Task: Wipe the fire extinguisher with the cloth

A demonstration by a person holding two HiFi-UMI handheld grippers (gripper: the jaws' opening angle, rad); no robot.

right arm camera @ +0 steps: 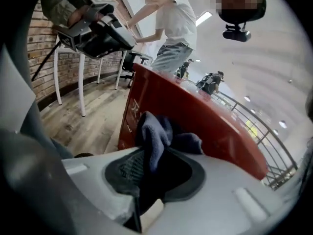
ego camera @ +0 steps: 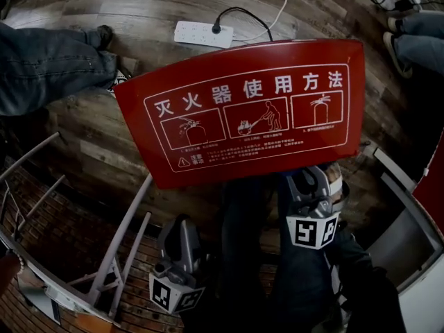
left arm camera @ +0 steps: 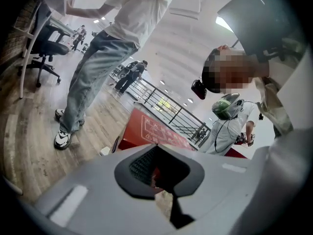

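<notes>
At the bottom of the head view, the left gripper (ego camera: 182, 233) sits lower left of centre, its tongs slightly apart with nothing between them and red showing through the gap. The right gripper (ego camera: 309, 180), lower right of centre, has its tongs clamped on a dark blue cloth (right arm camera: 157, 136), which bunches up above the pads in front of the red fire extinguisher box (ego camera: 250, 109). The box's curved red lid, printed with white instruction drawings, fills the centre of the frame. Beyond it, at top centre, a white power strip (ego camera: 202, 33) lies on the wood floor (ego camera: 139, 5). A person's jeans-clad leg (ego camera: 48, 61) occupies the upper left.
</notes>
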